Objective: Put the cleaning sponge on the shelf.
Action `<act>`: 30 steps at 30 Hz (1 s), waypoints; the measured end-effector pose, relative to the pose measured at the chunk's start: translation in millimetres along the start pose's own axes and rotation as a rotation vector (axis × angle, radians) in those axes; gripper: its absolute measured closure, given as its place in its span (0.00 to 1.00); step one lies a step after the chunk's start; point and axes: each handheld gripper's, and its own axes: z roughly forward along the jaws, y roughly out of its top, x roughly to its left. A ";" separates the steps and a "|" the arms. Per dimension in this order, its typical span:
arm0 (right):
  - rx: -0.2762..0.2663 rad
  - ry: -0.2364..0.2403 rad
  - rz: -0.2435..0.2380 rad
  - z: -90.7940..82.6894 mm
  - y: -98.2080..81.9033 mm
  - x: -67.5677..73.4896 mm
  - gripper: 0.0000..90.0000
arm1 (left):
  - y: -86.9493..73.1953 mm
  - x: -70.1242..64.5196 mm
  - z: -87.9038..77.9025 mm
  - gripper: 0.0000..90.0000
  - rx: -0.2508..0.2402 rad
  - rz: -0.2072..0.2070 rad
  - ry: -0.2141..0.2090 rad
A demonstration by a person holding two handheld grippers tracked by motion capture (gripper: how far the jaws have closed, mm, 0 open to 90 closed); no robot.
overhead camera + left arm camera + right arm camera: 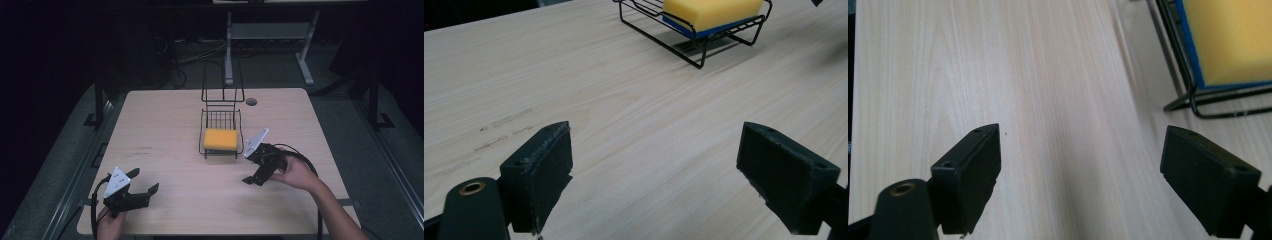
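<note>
Hovering with jaws spread wide and empty, the right gripper (256,166) sits at the rack's (206,131) four o'clock, left gripper (142,183) likewise agape, sponge (220,139) lying inside — risk: clipping wire, shoving the rack.

The sponge (220,139) is yellow-orange on top, with a blue layer under it. The wire rack (221,106) is black. The table (165,130) is pale wood with fine grain lines. Both grippers are black, each with a grey, maybe white-spotted, plate.
</note>
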 end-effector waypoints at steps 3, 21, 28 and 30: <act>0.001 0.006 0.005 -0.6 -3.9 0.9 0.18 | 0.1 -0.5 0.1 0.16 0.003 0.003 0.001; 0.013 -0.016 0.044 -13.9 -29.4 5.0 0.18 | 0.3 -2.5 1.9 0.16 0.010 0.013 -0.002; 0.011 -0.016 0.061 -16.8 -41.3 6.9 0.17 | 0.9 -3.1 2.3 0.16 0.006 0.015 0.000; 0.017 -0.021 0.069 -17.9 -46.0 8.2 0.17 | 0.8 -3.8 3.0 0.16 0.011 0.018 0.000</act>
